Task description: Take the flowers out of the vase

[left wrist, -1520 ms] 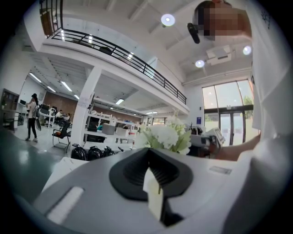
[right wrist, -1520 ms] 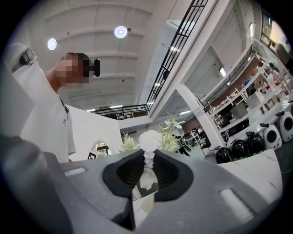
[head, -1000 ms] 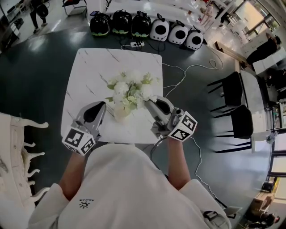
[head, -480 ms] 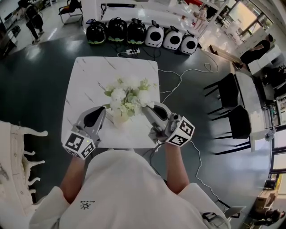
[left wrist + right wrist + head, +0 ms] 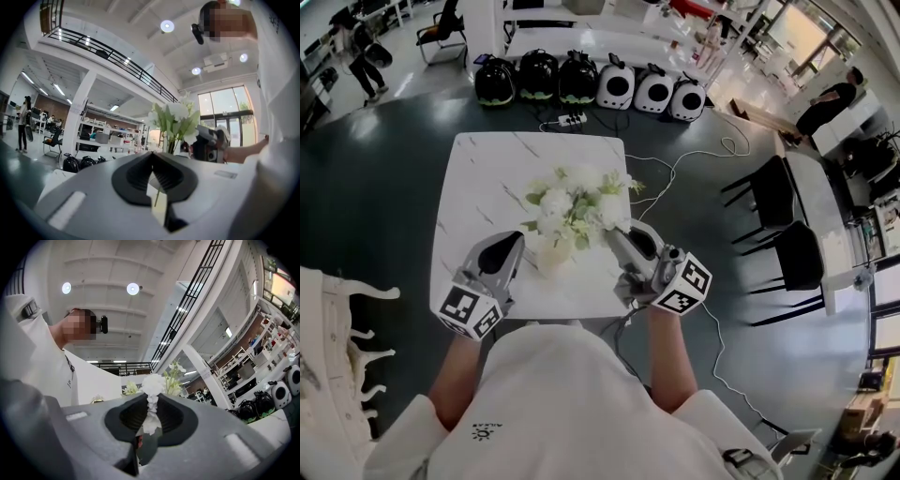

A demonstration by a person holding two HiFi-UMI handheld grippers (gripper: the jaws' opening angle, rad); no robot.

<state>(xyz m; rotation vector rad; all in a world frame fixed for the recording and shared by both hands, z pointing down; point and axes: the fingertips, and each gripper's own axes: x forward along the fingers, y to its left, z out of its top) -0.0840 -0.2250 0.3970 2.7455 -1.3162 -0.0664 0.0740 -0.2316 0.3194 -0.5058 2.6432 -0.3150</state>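
A cream vase [image 5: 551,255] with a bunch of white flowers [image 5: 572,202] and green leaves stands near the front of the white marble table [image 5: 478,178]. My left gripper [image 5: 518,240] is at the vase's left side, shut; in the left gripper view a cream wall with a green stem behind it sits between the left gripper's [image 5: 152,161] jaws. My right gripper [image 5: 611,230] reaches into the bunch from the right, shut on a white flower sprig [image 5: 153,383] that runs up between the right gripper's [image 5: 150,399] pads. The rest of the bunch [image 5: 173,380] shows behind it.
A power strip [image 5: 572,119] and white cables lie on the dark floor behind the table. A row of black and white rounded cases [image 5: 581,80] stands further back. Black chairs [image 5: 778,192] are at the right, a white carved chair [image 5: 337,319] at the left.
Both grippers have risen a little. The right one has lifted the white flower sprig with it. Neither grip has changed.
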